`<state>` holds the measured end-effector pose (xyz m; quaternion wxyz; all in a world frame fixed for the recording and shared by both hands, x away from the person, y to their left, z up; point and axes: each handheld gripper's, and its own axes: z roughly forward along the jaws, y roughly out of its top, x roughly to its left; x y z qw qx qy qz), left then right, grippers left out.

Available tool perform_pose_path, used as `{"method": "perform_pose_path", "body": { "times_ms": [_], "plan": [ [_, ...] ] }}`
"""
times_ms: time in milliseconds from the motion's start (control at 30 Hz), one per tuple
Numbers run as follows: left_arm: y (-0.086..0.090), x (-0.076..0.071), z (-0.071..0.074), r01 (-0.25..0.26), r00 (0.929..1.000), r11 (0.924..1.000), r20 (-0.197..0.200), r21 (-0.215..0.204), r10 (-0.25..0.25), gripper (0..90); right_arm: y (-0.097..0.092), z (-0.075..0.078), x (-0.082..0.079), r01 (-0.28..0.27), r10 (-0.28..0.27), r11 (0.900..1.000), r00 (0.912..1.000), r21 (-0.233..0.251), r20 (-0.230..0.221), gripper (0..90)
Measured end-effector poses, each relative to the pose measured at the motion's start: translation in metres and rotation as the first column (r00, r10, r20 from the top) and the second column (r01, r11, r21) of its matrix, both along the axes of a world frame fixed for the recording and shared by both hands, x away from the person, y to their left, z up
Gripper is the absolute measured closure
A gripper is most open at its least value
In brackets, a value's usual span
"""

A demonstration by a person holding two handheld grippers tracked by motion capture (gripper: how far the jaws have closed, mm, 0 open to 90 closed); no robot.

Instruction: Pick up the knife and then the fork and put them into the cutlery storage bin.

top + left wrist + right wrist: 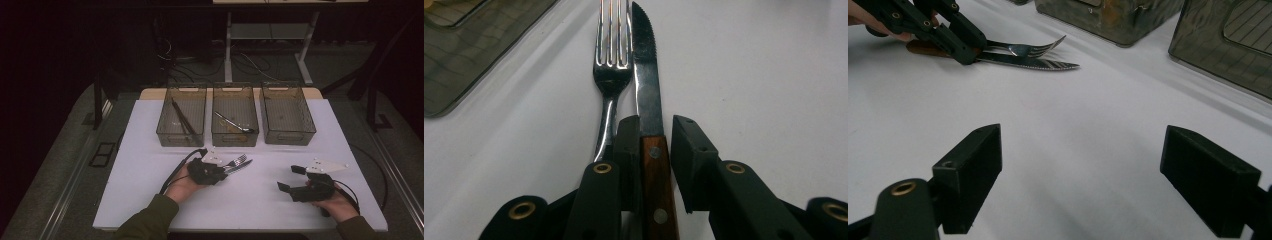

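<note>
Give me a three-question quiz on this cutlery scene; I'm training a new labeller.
1. True or false: the right gripper holds a spoon.
2. What lies between the jaws of the left gripper? A) chopsticks B) a wooden-handled knife C) a spoon
3. How many bins stand along the far side of the table?

Key: 1 false, its jaws are wide open with nothing between them; 2 B; 3 three.
</note>
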<state>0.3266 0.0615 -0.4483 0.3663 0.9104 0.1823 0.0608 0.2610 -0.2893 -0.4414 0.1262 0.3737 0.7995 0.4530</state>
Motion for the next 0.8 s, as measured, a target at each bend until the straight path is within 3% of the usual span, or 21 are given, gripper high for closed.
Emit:
{"method": "perform_pose_path", "body": {
  "times_ms": [667,800],
  "plan": [
    [-0.0017,-0.004,-0.0003,-0.021,0.9998,0.9997,0.007,-0.011,0.021,77.1,-0.0015,0.0022,0.0007,0.028,-0.029,0.9993,0.9995,0.024,0.013,13.8],
    [-0.0042,-0.0081,0.0031,-0.015,0.9999,0.9993,0.006,-0.034,0.015,77.1,-0.0031,0.0031,0.0009,0.046,-0.047,0.9984,0.9989,0.031,0.009,13.8]
  ]
}}
